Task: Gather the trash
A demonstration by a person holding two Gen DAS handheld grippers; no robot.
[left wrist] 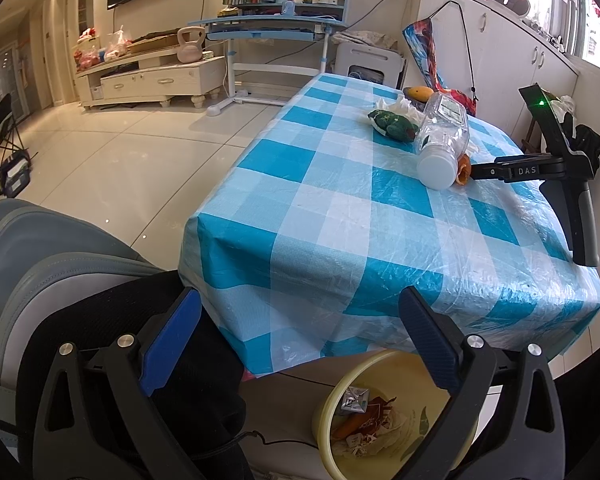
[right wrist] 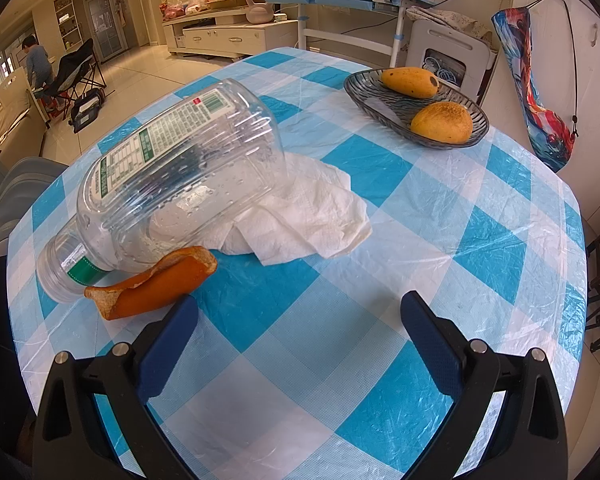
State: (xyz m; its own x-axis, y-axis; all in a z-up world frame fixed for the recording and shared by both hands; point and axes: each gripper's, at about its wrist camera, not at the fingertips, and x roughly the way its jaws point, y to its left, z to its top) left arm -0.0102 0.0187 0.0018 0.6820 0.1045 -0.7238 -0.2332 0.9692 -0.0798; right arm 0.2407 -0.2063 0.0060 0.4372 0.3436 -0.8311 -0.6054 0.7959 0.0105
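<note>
The left tongs sit low at the near edge of the table, with their blue tips wide apart and nothing between them. Right under them is a yellow bin on the floor, with scraps and paper already in it. A grey chair stands just beside the table on the left.

The right tongs hover over the checked cloth, tips wide apart too, holding nothing. Their left tip is just beside a piece of orange peel, but I cannot tell if it touches.

The peel lies curled, orange inside and pale outside, against the neck of a clear plastic bottle. The bottle lies on its side, empty, with a green label. A crumpled white paper towel is tucked under it. A green wrapper lies behind the bottle.

Farther back sits a dark glass bowl with two yellow fruits.
</note>
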